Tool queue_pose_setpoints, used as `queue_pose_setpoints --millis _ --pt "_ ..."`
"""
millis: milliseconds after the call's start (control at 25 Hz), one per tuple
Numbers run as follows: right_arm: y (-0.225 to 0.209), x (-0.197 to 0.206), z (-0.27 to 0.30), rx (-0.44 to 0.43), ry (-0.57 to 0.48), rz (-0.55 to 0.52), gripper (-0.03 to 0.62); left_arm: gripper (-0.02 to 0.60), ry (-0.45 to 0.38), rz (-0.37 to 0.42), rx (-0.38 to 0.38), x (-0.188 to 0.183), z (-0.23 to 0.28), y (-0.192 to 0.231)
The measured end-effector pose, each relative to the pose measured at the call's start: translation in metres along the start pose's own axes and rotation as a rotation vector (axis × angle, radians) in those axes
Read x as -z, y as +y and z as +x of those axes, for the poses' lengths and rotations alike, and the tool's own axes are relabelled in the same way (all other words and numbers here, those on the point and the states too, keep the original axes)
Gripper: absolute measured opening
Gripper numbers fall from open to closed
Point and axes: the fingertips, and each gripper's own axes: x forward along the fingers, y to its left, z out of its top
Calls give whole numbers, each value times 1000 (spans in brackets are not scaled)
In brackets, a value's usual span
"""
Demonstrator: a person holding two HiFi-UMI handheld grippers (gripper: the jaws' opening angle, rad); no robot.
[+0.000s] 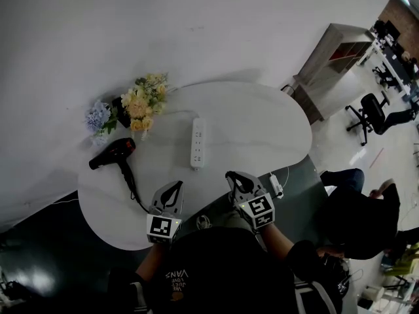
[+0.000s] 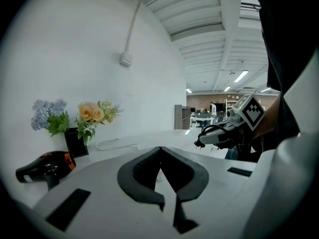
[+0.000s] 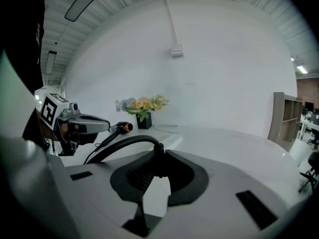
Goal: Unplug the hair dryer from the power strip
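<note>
A black hair dryer (image 1: 114, 154) with an orange band lies at the left of the white table (image 1: 262, 129). Its black cord (image 1: 134, 191) runs toward the near edge. The white power strip (image 1: 198, 142) lies in the middle of the table with nothing plugged into it. My right gripper (image 1: 230, 175) is shut on the dryer's plug (image 3: 158, 151), held above the table short of the strip, and the cord (image 3: 114, 146) arcs away to the left. The plug's prongs (image 2: 199, 143) show bare in the left gripper view. My left gripper (image 1: 175, 186) hovers near the front edge, shut and empty.
Yellow flowers (image 1: 143, 102) and blue flowers (image 1: 98, 116) stand at the table's back left by the wall. A small white adapter (image 1: 276, 186) hangs at the right front edge. On the floor to the right are a seated person (image 1: 360, 208), a shelf unit (image 1: 334, 57) and an office chair (image 1: 370, 113).
</note>
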Motion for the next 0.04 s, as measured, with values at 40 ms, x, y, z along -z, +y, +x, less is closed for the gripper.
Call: queue_pose_setpoints --millis 40 --pt "0 0 0 -2 0 2 72 18 4 -2 -2 0 0 0"
